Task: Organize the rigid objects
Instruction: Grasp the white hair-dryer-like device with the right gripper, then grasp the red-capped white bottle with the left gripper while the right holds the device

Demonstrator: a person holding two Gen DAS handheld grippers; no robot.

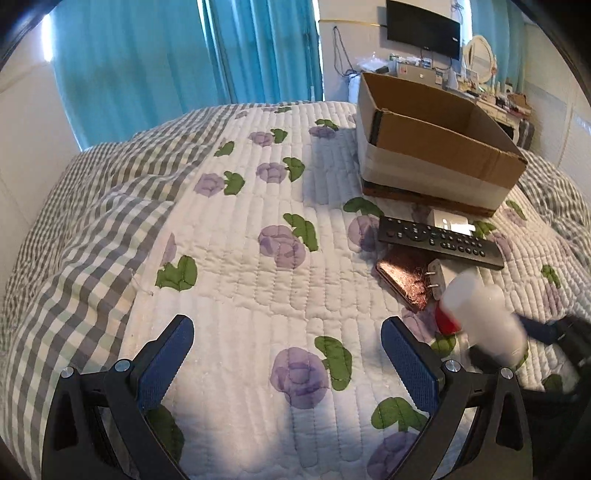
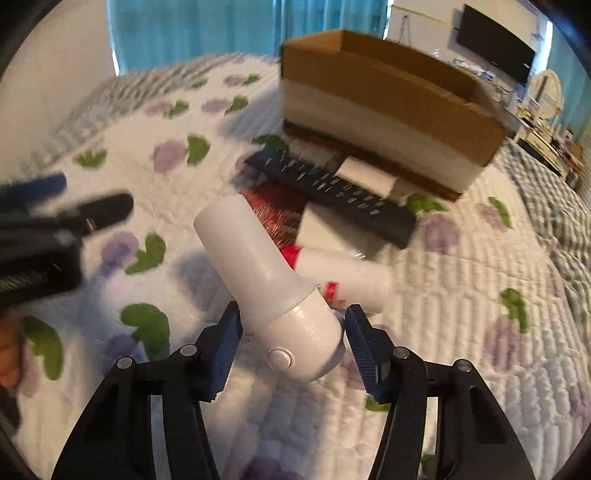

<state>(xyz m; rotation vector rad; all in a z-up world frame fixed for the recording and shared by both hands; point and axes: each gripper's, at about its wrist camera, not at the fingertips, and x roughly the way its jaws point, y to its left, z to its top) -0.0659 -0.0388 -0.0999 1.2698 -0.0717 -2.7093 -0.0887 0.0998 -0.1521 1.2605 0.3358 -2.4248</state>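
Observation:
My right gripper (image 2: 293, 330) is shut on a white torch-like device (image 2: 273, 288) and holds it above the bed; it shows blurred in the left wrist view (image 1: 484, 317). Under it lie a white tube with a red cap (image 2: 340, 273), a black remote (image 2: 332, 192) (image 1: 439, 242), a glittery red case (image 1: 404, 280), a white plug adapter (image 1: 437, 282) and a small white box (image 1: 452, 221). An open cardboard box (image 1: 436, 147) (image 2: 384, 110) stands behind them. My left gripper (image 1: 288, 354) is open and empty over the quilt, left of the pile.
The bed has a white quilt with purple flowers (image 1: 258, 206) and a checked border (image 1: 92, 221). Blue curtains (image 1: 166, 55) hang behind. A dresser with a mirror and a wall TV (image 1: 424, 29) stand at the far right.

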